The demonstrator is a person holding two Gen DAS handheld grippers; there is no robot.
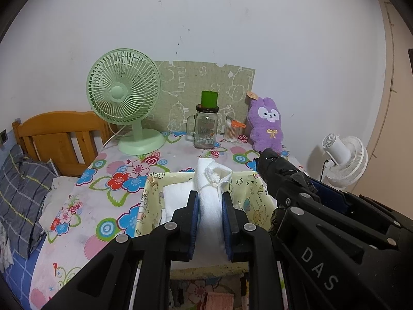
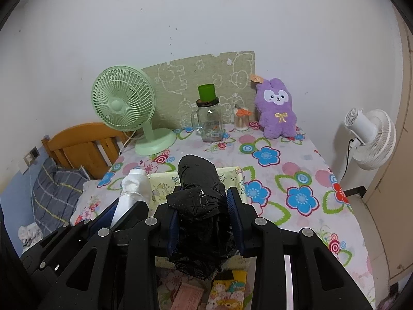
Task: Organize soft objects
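My left gripper (image 1: 210,199) is shut on a white rolled bundle (image 1: 211,201) and holds it over the pale yellow fabric basket (image 1: 254,193) at the table's front edge. Another white folded cloth (image 1: 176,193) lies inside the basket at its left. My right gripper (image 2: 204,196) is shut on a black plastic-wrapped roll (image 2: 200,180), also above the basket (image 2: 233,174). The black roll (image 1: 273,164) shows to the right in the left wrist view; the white bundle (image 2: 135,186) shows at the left in the right wrist view.
On the floral tablecloth (image 2: 284,170) at the back stand a green desk fan (image 1: 124,98), a glass jar with a green cup on top (image 1: 206,126), a cotton-swab holder (image 1: 232,130) and a purple plush bunny (image 2: 277,108). A bed (image 1: 23,180) is left, a white fan (image 2: 369,139) right.
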